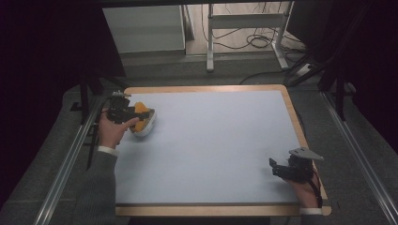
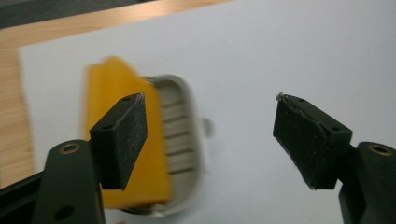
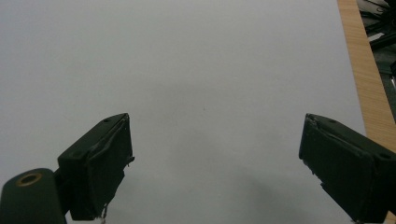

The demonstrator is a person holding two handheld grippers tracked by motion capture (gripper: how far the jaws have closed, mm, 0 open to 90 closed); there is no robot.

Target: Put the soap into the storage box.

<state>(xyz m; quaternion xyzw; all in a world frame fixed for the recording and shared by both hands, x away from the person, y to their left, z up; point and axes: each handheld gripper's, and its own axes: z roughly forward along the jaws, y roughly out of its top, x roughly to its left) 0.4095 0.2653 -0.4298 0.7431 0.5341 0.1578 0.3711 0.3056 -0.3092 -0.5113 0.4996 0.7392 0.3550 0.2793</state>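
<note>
Your left gripper (image 2: 210, 140) has its jaws spread wide, gripping nothing. Just beyond it, at the far left of the table (image 1: 211, 206), lies the yellow block (image 2: 123, 140), resting in the grey ribbed tray (image 2: 184, 140). From the left gripper view, the block lies partly behind the left-hand jaw, and no pad presses on it. Your left hand (image 1: 112, 131) sits near the table's left edge, beside the tray. Your right gripper (image 3: 215, 172) is parked well apart at the near right corner, jaws likewise wide apart over the bare light-blue mat (image 3: 196, 70).
</note>
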